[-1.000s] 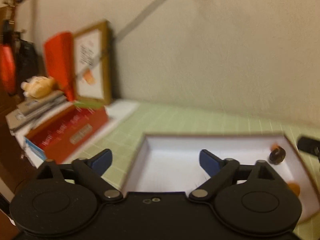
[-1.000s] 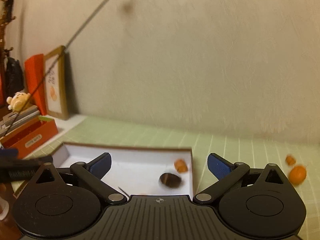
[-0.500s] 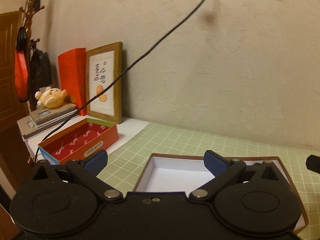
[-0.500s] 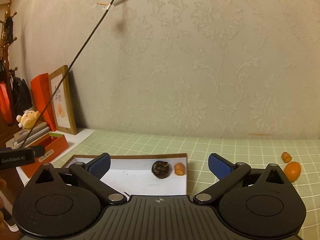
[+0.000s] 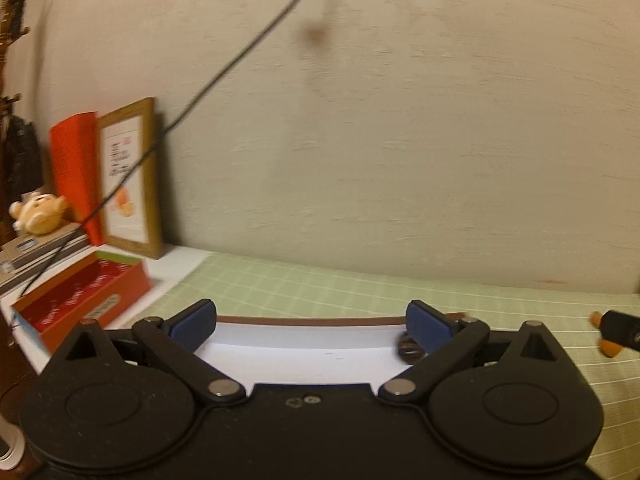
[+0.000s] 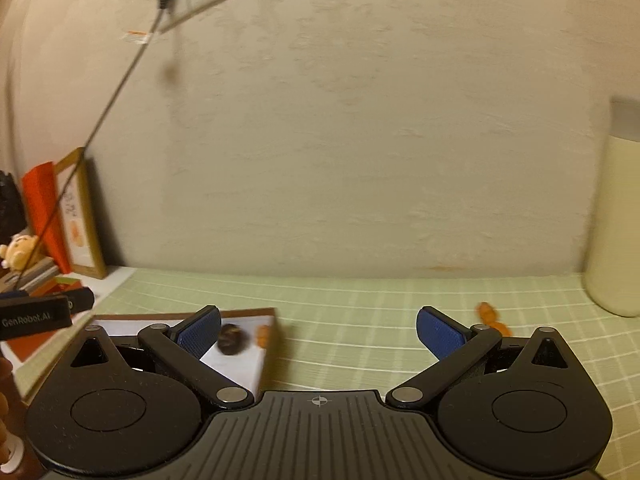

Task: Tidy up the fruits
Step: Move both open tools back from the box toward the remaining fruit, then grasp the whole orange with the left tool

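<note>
A shallow white tray with a brown rim (image 5: 304, 322) (image 6: 248, 313) lies on the green checked cloth. Inside it sit a dark round fruit (image 5: 408, 350) (image 6: 231, 344) and a small orange fruit (image 6: 263, 336) by its right wall. Two more orange fruits (image 6: 491, 316) lie on the cloth to the right, also seen as orange fruits (image 5: 606, 344) partly hidden behind the other gripper's black tip. My left gripper (image 5: 312, 322) hovers open over the tray with nothing between its fingers. My right gripper (image 6: 318, 332) is open above the cloth, right of the tray.
A red box (image 5: 80, 304), a framed picture (image 5: 130, 178), a red card and a small plush toy (image 5: 36, 214) stand at the left. A cable (image 5: 224, 70) hangs from a wall socket. A tall cream container (image 6: 616, 224) stands at the right.
Both views have swung right and are blurred. The tray has slid leftward in the right wrist view, and the cream container has come into sight. Both grippers stay open.
</note>
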A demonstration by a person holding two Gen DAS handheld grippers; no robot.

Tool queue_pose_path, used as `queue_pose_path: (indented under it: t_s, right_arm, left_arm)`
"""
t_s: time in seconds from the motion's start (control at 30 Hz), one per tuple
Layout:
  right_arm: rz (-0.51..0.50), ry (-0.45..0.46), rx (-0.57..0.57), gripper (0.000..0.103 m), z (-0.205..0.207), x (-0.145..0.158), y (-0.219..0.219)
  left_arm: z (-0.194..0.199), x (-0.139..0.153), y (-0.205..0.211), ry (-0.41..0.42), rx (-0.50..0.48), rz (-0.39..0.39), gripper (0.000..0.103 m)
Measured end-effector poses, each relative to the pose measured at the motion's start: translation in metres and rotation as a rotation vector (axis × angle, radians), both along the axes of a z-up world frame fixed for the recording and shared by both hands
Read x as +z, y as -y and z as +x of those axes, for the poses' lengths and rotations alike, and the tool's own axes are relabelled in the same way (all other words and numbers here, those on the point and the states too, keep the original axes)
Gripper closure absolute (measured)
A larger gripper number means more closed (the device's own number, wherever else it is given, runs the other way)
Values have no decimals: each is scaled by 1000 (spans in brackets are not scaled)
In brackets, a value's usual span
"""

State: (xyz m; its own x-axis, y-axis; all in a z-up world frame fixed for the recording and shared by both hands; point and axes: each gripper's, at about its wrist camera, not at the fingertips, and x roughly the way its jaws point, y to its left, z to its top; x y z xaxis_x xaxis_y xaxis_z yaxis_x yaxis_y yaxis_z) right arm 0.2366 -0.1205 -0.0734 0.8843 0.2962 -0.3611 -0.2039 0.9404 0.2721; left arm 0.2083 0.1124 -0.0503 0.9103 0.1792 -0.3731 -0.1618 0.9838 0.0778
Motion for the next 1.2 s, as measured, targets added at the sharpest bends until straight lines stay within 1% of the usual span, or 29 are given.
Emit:
queue_pose_path:
  t_s: [0.1, 0.2, 0.33, 0.43, 0.5, 0.57, 0.7, 0.73, 0.87, 0.93, 0.97, 1.03, 1.07, 1.2]
  right_arm:
    - [9, -25, -35, 0, 1, -6, 20]
    - [18, -31, -89, 0, 0, -9, 45]
    - [62, -50, -155, 0, 0, -11, 75]
    - [74, -64, -212, 0, -3, -14, 97]
    - [69, -72, -256, 0, -6, -16, 111]
    - [51, -81, -298, 0, -7, -19, 124]
    - [23, -109, -372, 0, -6, -28, 148]
    - [19, -120, -385, 0, -5, -31, 154]
    - [4, -175, -376, 1, 5, -43, 172]
    - [4, -183, -370, 1, 9, -45, 177]
    - [11, -179, -371, 4, 10, -45, 181]
    - [10, -181, -372, 33, 11, -45, 183]
    - [14, -189, -370, 35, 13, -46, 185]
    - [17, -198, -376, 35, 17, -50, 189]
  left_arm:
    - [6, -3, 22, -4, -50, 4, 9]
    - [12, -7, 45, -13, -103, 6, 12]
    - [20, -15, 77, -31, -177, 14, 16]
    - [26, -22, 102, -44, -224, 24, 17]
    - [31, -28, 119, -57, -259, 25, 17]
    - [36, -35, 138, -72, -294, 26, 21]
    - [45, -51, 173, -111, -361, 38, 22]
    - [48, -55, 181, -119, -376, 40, 23]
    - [55, -69, 210, -142, -423, 46, 24]
    - [57, -74, 222, -146, -445, 57, 24]
    - [59, -77, 228, -149, -454, 59, 24]
    - [62, -82, 241, -154, -467, 58, 25]
    - [64, -84, 246, -158, -473, 55, 25]
    - [71, -93, 266, -175, -490, 42, 29]
